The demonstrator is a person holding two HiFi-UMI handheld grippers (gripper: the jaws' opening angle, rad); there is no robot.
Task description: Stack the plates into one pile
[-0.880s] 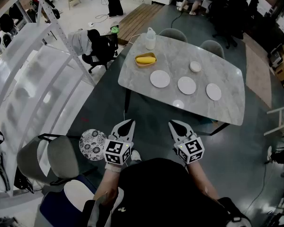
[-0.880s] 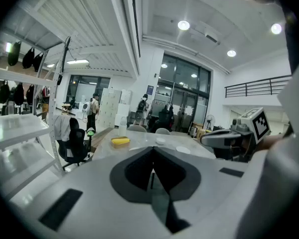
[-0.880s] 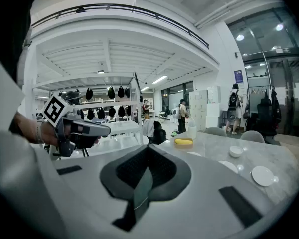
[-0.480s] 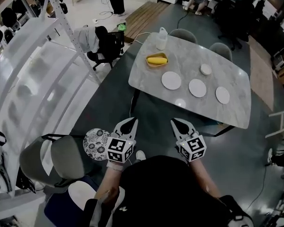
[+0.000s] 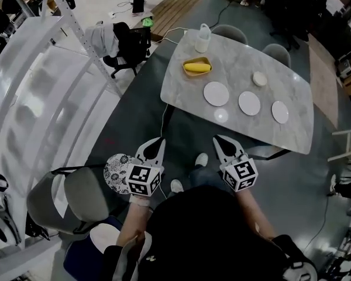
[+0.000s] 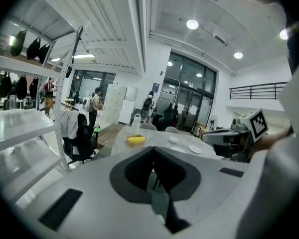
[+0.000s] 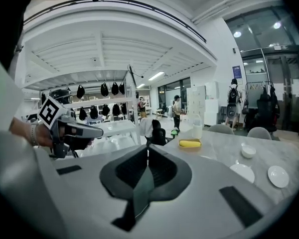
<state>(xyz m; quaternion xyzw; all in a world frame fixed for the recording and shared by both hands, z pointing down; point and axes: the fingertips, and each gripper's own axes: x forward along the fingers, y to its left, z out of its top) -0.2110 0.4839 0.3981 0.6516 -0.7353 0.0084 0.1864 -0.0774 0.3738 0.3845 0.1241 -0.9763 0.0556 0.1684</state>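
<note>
Floor [image 5: 187,130] separates left gripper [image 5: 158,140] and right gripper [image 5: 218,139], jaws clenched empty, from table [image 5: 245,63] bearing plates [image 5: 216,93], bowl [image 5: 260,78], tray [image 5: 190,73].

Brightly and evenly lit from round white ceiling lamps [image 6: 192,24], with one small white glare spot on the pale grey marble tabletop [image 5: 245,69]. Strongly bowed at the edges by the wide lenses, most plainly along the tall white metal shelving [image 5: 35,81] at the left of the head view, and boxed in by black corners in both gripper views. Sharp at mid-distance, soft on the close grey shells of the left gripper [image 6: 152,149] and right gripper [image 7: 148,148].
</note>
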